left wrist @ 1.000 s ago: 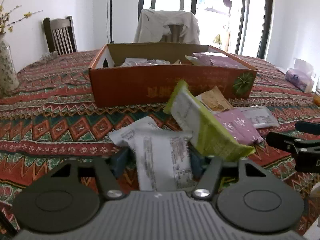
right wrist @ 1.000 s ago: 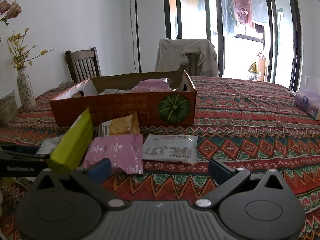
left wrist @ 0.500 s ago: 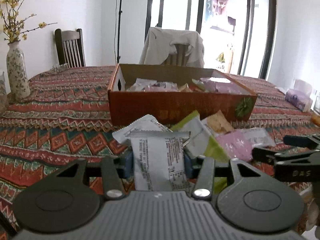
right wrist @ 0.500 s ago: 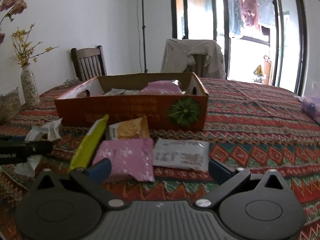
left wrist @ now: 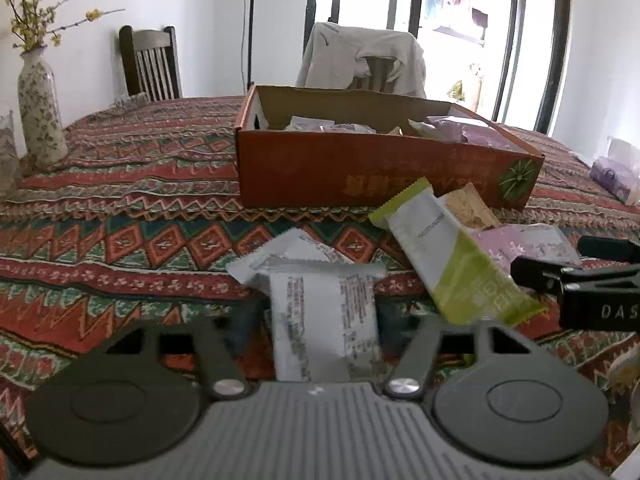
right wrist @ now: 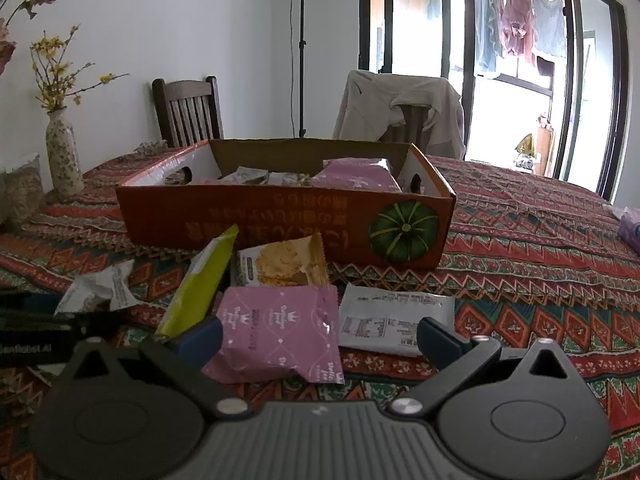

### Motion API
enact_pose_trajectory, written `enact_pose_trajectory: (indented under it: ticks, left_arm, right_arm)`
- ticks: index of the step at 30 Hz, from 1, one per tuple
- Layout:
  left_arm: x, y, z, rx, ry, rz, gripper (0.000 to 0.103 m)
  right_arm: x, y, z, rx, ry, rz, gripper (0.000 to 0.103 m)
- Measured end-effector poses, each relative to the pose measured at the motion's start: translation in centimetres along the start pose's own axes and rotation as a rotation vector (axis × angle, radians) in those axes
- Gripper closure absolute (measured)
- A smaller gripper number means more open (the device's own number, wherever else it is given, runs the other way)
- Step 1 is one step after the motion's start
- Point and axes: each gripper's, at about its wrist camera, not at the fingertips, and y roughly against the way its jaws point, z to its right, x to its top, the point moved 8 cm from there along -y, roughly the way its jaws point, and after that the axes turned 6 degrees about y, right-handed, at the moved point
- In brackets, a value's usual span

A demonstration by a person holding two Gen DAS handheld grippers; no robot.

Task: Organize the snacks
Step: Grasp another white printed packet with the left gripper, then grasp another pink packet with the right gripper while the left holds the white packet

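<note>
White snack packet (left wrist: 324, 324) stands between the left gripper's (left wrist: 320, 320) opening jaws, unpinched.

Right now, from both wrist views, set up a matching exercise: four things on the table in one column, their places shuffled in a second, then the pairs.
Things:
1. white packet with printed text
2. pink packet
3. vase
4. orange cracker packet

Places:
A. at the far left of the table, holding yellow flowers
B. between the left gripper's opening jaws
C. just in front of the orange cardboard box
D. partly between the right gripper's spread fingers, lying flat

Pairs: 1-B, 2-D, 3-A, 4-C
</note>
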Motion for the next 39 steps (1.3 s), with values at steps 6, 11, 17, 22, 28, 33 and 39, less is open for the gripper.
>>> enact_pose_trajectory:
  ticks: [6,11,17,22,28,33,39]
  left_arm:
    - [-0.9,1.0,0.2,0.004,-0.027,0.001,0.056]
    - [-0.2,2.1,-0.2,-0.012,-0.002,0.050,0.059]
    - [1.2,3.5,-0.5,-0.020,0.014,0.109,0.059]
    - [1.4,3.2,-0.9,-0.015,0.026,0.106,0.059]
    - [1.4,3.1,-0.9,-0.018,0.030,0.104,0.059]
    - [1.7,3.2,-0.7,-0.027,0.028,0.113,0.059]
    - [2.9,3.4,-0.2,-0.040,0.027,0.139,0.059]
  right_arm:
    - [0.3,-0.4,-0.4,0.012,0.005,-0.005,0.000]
    - [0.8,-1.3,-1.0,0.014,0.022,-0.026,0.000]
    - [0.9,-2.6,-2.3,0.017,0.057,-0.070,0.000]
    - [0.4,-2.8,-3.3,0.017,0.101,-0.084,0.008]
    - [0.2,-1.8,-3.1,0.019,0.096,-0.052,0.031]
    - [0.6,-0.3,-2.8,0.019,0.092,0.002,0.035]
    - [1.9,1.3,-1.7,0.002,0.071,0.068,0.035]
